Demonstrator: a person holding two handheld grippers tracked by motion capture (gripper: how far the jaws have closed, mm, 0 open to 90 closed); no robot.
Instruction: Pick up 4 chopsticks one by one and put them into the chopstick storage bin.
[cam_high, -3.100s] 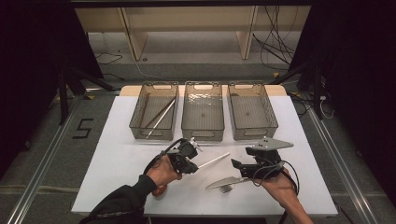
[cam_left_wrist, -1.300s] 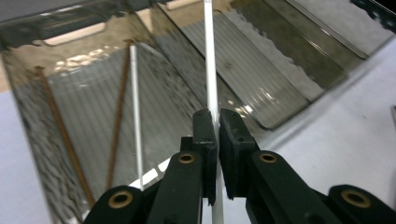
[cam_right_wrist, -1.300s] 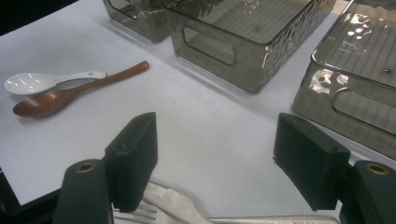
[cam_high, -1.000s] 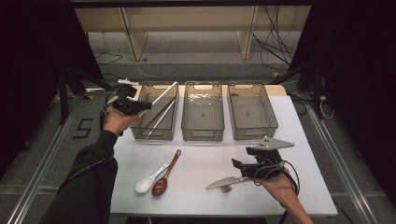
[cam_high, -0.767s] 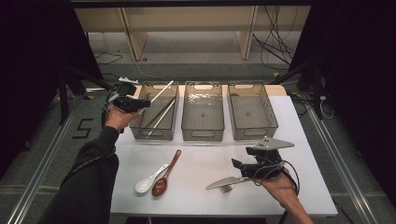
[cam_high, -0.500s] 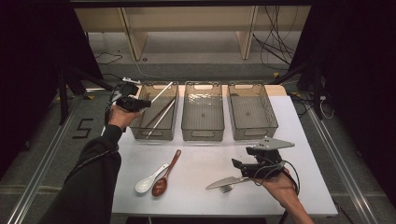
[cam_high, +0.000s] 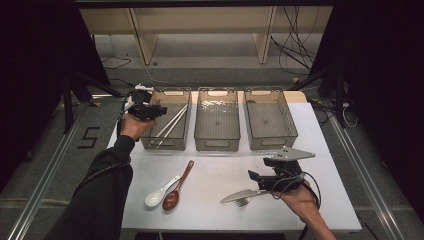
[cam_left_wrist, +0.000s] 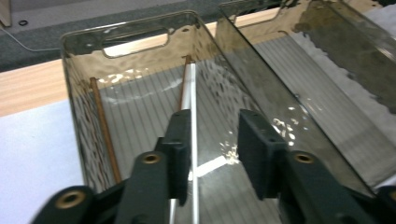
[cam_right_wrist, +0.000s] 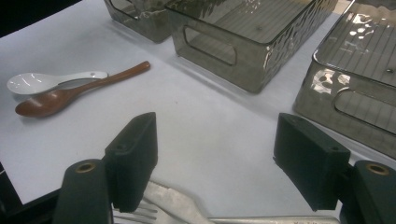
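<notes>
My left gripper (cam_high: 161, 110) hovers over the left clear bin (cam_high: 165, 144) at the table's far left. Its jaws have just been opening. In the left gripper view the gripper (cam_left_wrist: 212, 133) stands open, and a silver chopstick (cam_left_wrist: 189, 93) lies loose on the bin floor beside the left jaw. A brown chopstick (cam_left_wrist: 102, 123) rests along the bin wall. My right gripper (cam_high: 254, 179) sits low at the near right, open (cam_right_wrist: 215, 140) with nothing between its pads. A fork (cam_right_wrist: 161, 201) and a knife (cam_high: 239, 195) lie on the table just under it.
An empty middle bin (cam_high: 217, 145) and right bin (cam_high: 272, 144) stand in a row beside the left one. A white spoon (cam_high: 159, 192) and a brown wooden spoon (cam_high: 177, 186) lie side by side on the white table (cam_high: 215, 170), near the front left.
The silver chopstick that my left gripper held tilted above the left bin now lies inside it. The left jaws have opened. My right gripper has stayed put.
</notes>
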